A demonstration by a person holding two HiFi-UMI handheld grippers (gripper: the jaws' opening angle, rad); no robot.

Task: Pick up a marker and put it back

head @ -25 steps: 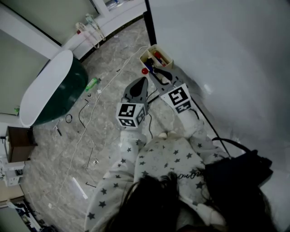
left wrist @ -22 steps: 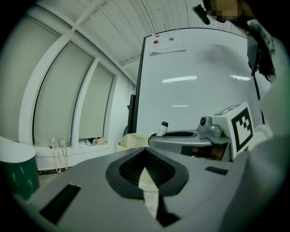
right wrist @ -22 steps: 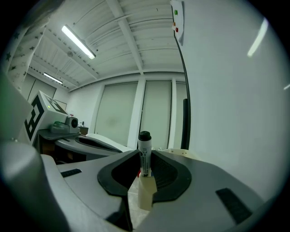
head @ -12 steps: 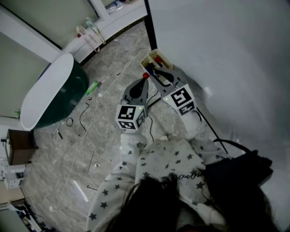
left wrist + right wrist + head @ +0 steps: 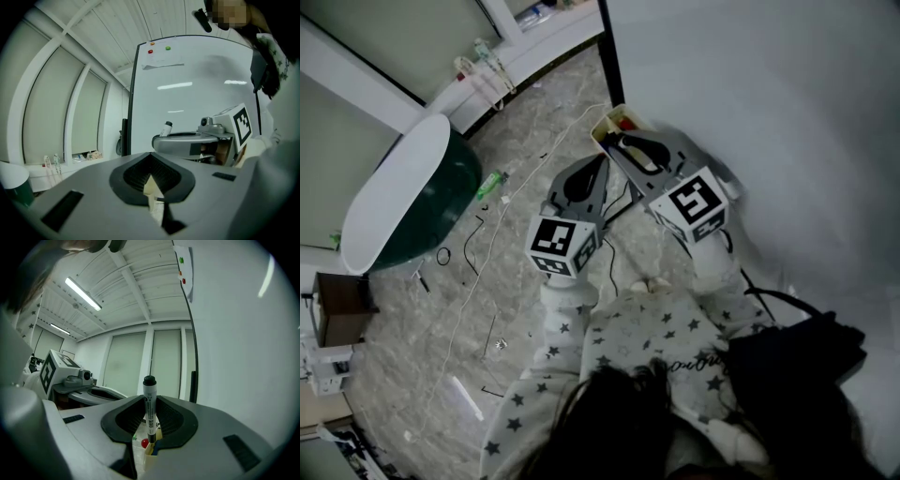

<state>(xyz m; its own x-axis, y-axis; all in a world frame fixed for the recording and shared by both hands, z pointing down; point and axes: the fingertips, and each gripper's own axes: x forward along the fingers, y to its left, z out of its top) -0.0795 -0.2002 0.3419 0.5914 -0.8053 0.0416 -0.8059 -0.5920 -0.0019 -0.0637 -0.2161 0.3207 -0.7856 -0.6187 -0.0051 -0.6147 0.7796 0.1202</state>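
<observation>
Landmark: cream marker box (image 5: pixel 598 127) (image 5: pixel 147 461), fixed at the lower edge of the whiteboard (image 5: pixel 769 112) (image 5: pixel 234 333); all places below are given from it.
Right gripper (image 5: pixel 616 141) (image 5: pixel 150 417): directly above the box mouth, its marker cube (image 5: pixel 694 202) on the side away from the box, toward the person.
Right fingers: pinching the marker, one dark pad pressed on each side of the barrel.
Marker (image 5: pixel 149 394): white barrel with a black cap, upright, cap end away from the box, lower end just over the box opening; whether it touches the box cannot be told.
Box contents: a red round-topped piece (image 5: pixel 145 442) and a blue piece (image 5: pixel 155 445) show below the held marker.
Left gripper (image 5: pixel 598 164) (image 5: pixel 151 180): just beside the box, on the floor side, pointing toward it.
Left fingers: tips brought together, nothing between them; only a cream sliver of the box shows past the pads.
Left marker cube (image 5: pixel 561 244): at the gripper's rear, farther from the box.
Star-patterned sleeves (image 5: pixel 553 375): well back from the box, at the bottom of the head view.
Grey marbled floor (image 5: pixel 516 272): left of the box, crossed by a white cable (image 5: pixel 478 262).
Dark green tub with white top (image 5: pixel 403 192): well apart from the box, far left.
</observation>
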